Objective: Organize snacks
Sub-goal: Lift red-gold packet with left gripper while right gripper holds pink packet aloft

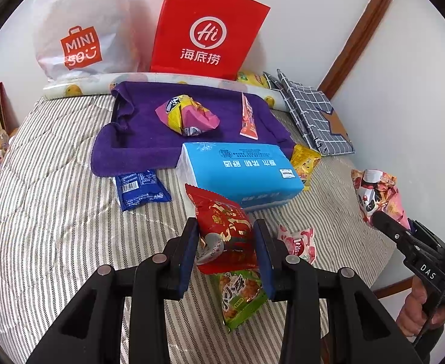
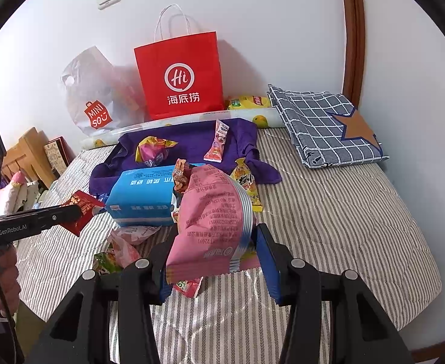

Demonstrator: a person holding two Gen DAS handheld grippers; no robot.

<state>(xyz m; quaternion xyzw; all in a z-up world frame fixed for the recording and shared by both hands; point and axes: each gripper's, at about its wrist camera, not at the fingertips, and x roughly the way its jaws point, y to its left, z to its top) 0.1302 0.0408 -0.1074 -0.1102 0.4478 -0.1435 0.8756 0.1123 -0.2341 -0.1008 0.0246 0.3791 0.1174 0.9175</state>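
My left gripper (image 1: 226, 224) is shut on a red snack packet (image 1: 219, 212), held above the striped bed (image 1: 55, 212). Under it lie a green packet (image 1: 242, 297) and a pink-white packet (image 1: 298, 242). My right gripper (image 2: 212, 242) is shut on a pink snack bag (image 2: 213, 212), which hangs crumpled over a blue tissue pack (image 2: 137, 200). In the left wrist view that right gripper (image 1: 380, 217) sits at the right edge with the pink bag (image 1: 377, 191). The right wrist view shows the left gripper (image 2: 68, 212) and its red packet (image 2: 83, 206) at the left.
A purple towel (image 1: 149, 133) holds a yellow-pink packet (image 1: 189, 115) and a stick packet (image 1: 248, 118). A dark blue packet (image 1: 140, 188) and a yellow packet (image 1: 306, 160) lie beside the tissue pack. A red paper bag (image 1: 207, 30), white plastic bag (image 1: 80, 30) and checked cloth (image 1: 310, 112) stand by the wall.
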